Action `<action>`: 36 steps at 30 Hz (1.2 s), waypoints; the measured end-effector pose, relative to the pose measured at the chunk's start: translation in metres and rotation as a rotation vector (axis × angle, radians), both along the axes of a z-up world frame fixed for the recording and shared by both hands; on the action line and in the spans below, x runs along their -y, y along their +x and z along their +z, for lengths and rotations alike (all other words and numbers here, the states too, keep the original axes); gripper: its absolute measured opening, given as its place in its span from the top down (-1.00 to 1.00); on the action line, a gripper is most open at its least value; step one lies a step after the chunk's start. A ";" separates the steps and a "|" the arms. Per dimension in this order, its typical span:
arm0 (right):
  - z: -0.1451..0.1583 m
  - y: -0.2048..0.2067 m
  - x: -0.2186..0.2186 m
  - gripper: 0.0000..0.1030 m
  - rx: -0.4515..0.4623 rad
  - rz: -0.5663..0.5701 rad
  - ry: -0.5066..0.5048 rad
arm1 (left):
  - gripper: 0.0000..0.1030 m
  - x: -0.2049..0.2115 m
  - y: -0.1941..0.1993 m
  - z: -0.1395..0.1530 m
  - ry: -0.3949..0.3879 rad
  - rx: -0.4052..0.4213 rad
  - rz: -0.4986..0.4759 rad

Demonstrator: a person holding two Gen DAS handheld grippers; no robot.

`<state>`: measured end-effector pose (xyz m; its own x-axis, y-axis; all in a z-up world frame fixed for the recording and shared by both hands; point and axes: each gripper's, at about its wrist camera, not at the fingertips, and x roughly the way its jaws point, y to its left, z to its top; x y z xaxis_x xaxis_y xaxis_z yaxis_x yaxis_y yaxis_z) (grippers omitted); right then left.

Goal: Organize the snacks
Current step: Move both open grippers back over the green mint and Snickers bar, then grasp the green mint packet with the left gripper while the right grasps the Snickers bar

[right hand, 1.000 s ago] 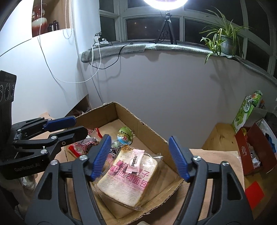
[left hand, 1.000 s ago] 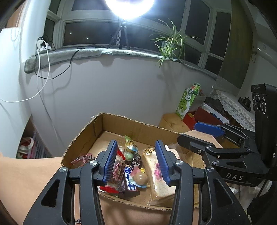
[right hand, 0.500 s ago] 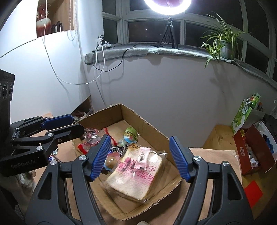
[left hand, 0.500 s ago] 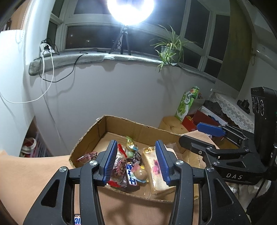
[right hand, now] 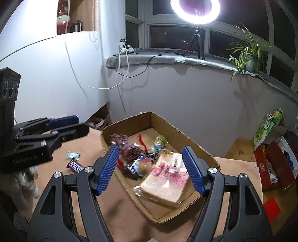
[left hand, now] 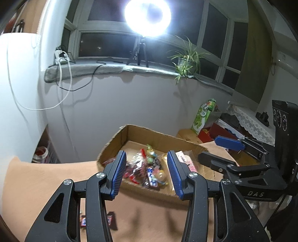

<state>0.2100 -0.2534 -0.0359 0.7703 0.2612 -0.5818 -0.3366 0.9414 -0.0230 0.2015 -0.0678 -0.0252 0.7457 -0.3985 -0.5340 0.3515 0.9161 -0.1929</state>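
Observation:
A shallow cardboard box [right hand: 193,147] [left hand: 154,133] sits on the brown table and holds several wrapped snacks [left hand: 149,170]. A bagged loaf of sliced bread [right hand: 165,183] lies at its near right end, with a small pink packet [right hand: 176,163] on top. Outside the box, a Snickers bar [right hand: 76,167] and a small green packet [right hand: 73,155] lie on the table to the left. My left gripper [left hand: 147,172] hovers in front of the box, open and empty. My right gripper [right hand: 150,168] hangs open above the near part of the box, holding nothing.
A red box [right hand: 273,167] and a green carton [right hand: 266,128] stand on a low wooden stand at the right. A ring light on a tripod [right hand: 195,11] and a potted plant [right hand: 249,55] sit on the windowsill. More candy wrappers [left hand: 109,220] lie under the left gripper.
Both grippers have pulled back and up from the box, so it looks smaller and farther. The Snickers bar and green packet have come into the right wrist view. Jaw widths are unchanged.

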 end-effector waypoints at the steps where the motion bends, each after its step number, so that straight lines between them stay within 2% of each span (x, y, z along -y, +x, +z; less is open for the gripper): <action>1: 0.000 -0.003 -0.003 -0.42 0.001 0.005 0.000 | 0.14 -0.006 -0.002 0.000 -0.001 0.000 0.010; 8: -0.001 -0.021 -0.024 -0.42 -0.004 0.067 0.002 | 0.14 -0.056 -0.012 0.001 -0.005 -0.002 0.098; 16: -0.020 -0.033 -0.068 -0.42 -0.057 0.191 -0.022 | 0.14 -0.102 -0.019 -0.017 0.008 -0.052 0.169; 28: -0.068 -0.022 -0.137 -0.42 -0.178 0.376 -0.151 | 0.14 -0.125 -0.015 -0.066 0.131 -0.176 0.120; 36: -0.102 -0.005 -0.171 -0.42 -0.255 0.422 -0.227 | 0.14 -0.118 0.000 -0.097 0.216 -0.239 0.030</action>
<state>0.2050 -0.0823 -0.1381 0.4530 0.3633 -0.8141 -0.7059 0.7039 -0.0786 0.2014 0.0501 -0.1226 0.5988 -0.2360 -0.7653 0.2915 0.9543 -0.0662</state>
